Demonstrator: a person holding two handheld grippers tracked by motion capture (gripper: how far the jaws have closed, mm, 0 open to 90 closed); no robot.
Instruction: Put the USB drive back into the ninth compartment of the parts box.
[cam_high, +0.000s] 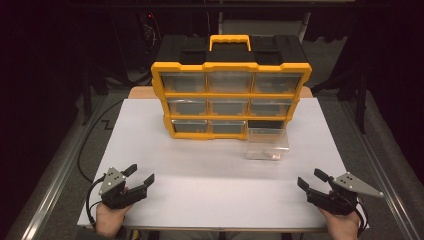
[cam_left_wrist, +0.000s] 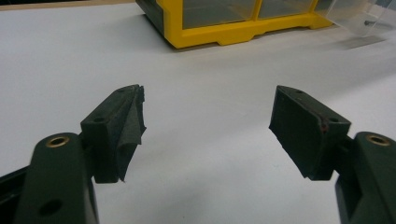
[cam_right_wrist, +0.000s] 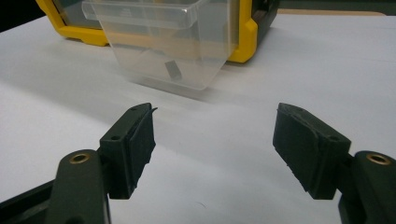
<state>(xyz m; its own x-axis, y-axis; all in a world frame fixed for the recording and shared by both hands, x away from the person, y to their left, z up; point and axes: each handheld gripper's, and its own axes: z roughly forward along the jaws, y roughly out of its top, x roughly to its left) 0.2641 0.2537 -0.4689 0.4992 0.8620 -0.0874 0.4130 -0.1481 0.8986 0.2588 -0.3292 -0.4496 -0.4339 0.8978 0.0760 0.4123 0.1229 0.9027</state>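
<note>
I have both grippers low over the white table (cam_high: 200, 190), near my edge of it. My left gripper (cam_high: 140, 175) sits at the near left corner with its jaws spread wide and nothing between them — in the left gripper view (cam_left_wrist: 205, 126) I see bare table past the pads. My right gripper (cam_high: 311, 178) sits at the near right corner, jaws also wide apart and empty; the right gripper view (cam_right_wrist: 212, 135) looks across bare table toward the clear drawer (cam_right_wrist: 163, 46). That drawer (cam_high: 267, 143) is out of the yellow organizer (cam_high: 230, 92) and rests on the table just in front of the bottom right slot, well apart from both grippers. A small dark part (cam_right_wrist: 173, 70) lies inside it. The organizer stands upright at the far middle of the table, with 3 rows of drawers.
</note>
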